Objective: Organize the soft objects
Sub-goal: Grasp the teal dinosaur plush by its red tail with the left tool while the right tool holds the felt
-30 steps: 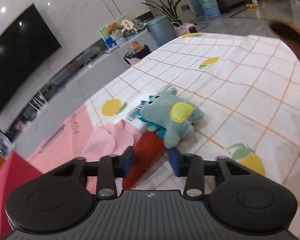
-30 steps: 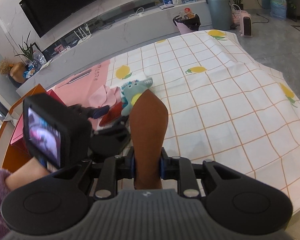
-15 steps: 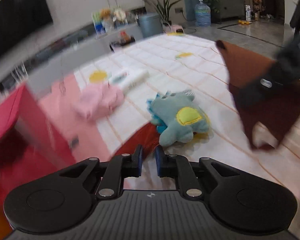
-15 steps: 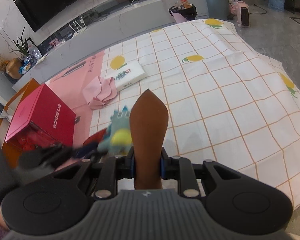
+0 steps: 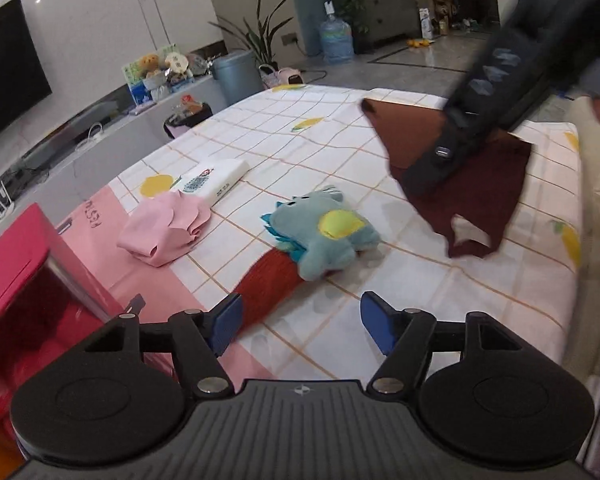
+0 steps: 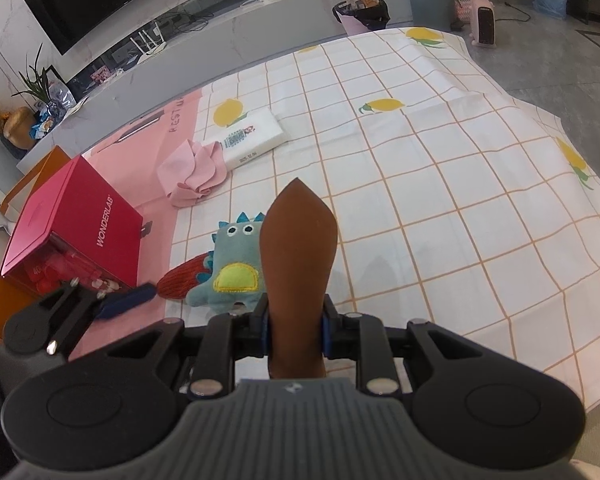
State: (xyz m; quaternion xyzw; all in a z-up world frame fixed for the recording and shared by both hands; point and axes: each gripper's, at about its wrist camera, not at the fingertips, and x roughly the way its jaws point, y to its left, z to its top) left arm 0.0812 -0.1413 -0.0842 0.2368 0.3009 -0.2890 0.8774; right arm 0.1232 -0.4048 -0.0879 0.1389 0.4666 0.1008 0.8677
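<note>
Left gripper (image 5: 302,322): jaws spread wide, nothing between the blue pads (image 5: 224,322). The left pad sits just beside the near end of a red cloth (image 5: 266,286); contact cannot be judged. It hovers low over the near edge of the table.

Right gripper (image 6: 294,322): jaws narrow, clamped on a brown cloth (image 6: 298,264). The cloth stands up between the pads in a pointed fold; in the left wrist view it hangs below the gripper as a loose dark sheet (image 5: 480,196) above the right part of the table.

Blue plush dinosaur (image 6: 232,268): lies face up on the lemon-print tablecloth (image 6: 440,168), yellow belly patch showing, near the table's near-left side. It rests on the far end of the red cloth, which sticks out from under it toward the left gripper.

Pink cloth (image 6: 192,170): crumpled heap, farther and left of the dinosaur, at the boundary between the tablecloth and a pink mat (image 6: 132,148). A white tissue pack (image 6: 248,136) lies just beyond it, touching or nearly so.

Red box (image 6: 72,228): labelled WONDERLAB, at the left edge, its open side facing near, contents inside unclear
</note>
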